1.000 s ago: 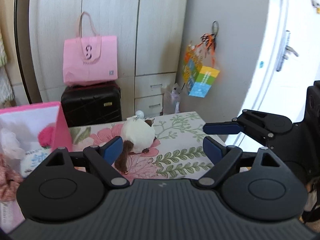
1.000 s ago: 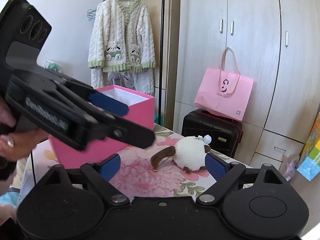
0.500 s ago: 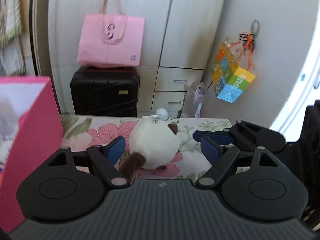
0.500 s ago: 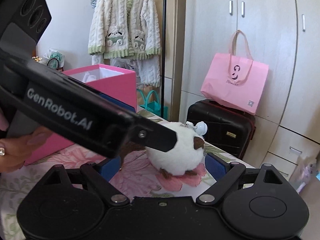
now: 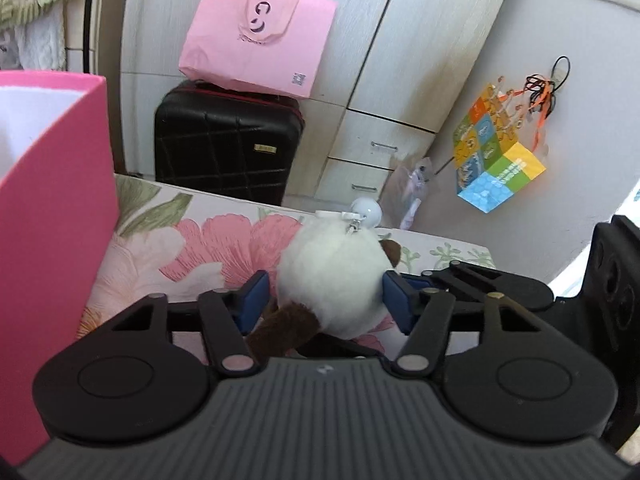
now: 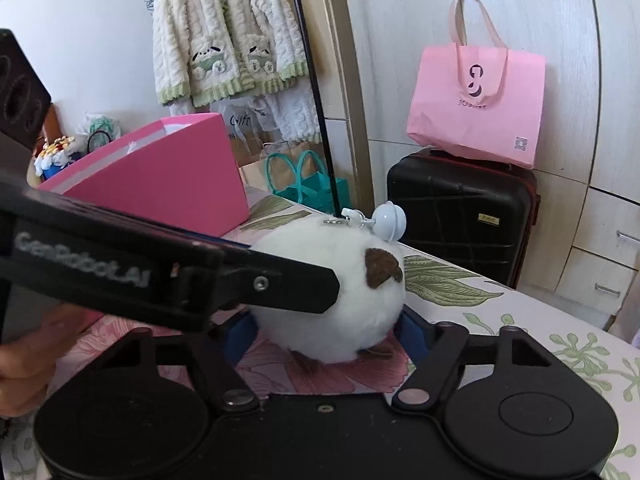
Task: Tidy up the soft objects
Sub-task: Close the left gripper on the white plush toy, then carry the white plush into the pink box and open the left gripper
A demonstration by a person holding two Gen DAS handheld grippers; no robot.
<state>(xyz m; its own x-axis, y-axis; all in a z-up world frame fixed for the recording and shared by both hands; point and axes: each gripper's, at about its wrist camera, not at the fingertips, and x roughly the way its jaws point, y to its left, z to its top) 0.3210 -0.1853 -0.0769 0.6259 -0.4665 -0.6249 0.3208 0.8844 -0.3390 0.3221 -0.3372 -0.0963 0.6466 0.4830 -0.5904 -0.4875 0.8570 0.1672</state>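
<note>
A round white plush toy with brown ears, a brown tail and a white bell clip lies on the floral table cover. My left gripper has closed in on it, blue pads touching both sides. My right gripper also has its blue pads against the plush from another side. The left gripper's finger crosses in front of the plush in the right wrist view. A pink box stands at the left.
A black suitcase with a pink bag on it stands behind the table, by wardrobe doors. A colourful paper bag hangs on the right. A cream cardigan hangs behind the pink box.
Both grippers moved forward onto the plush and narrowed their jaws around it. The plush now fills the gap between the pads in both views.
</note>
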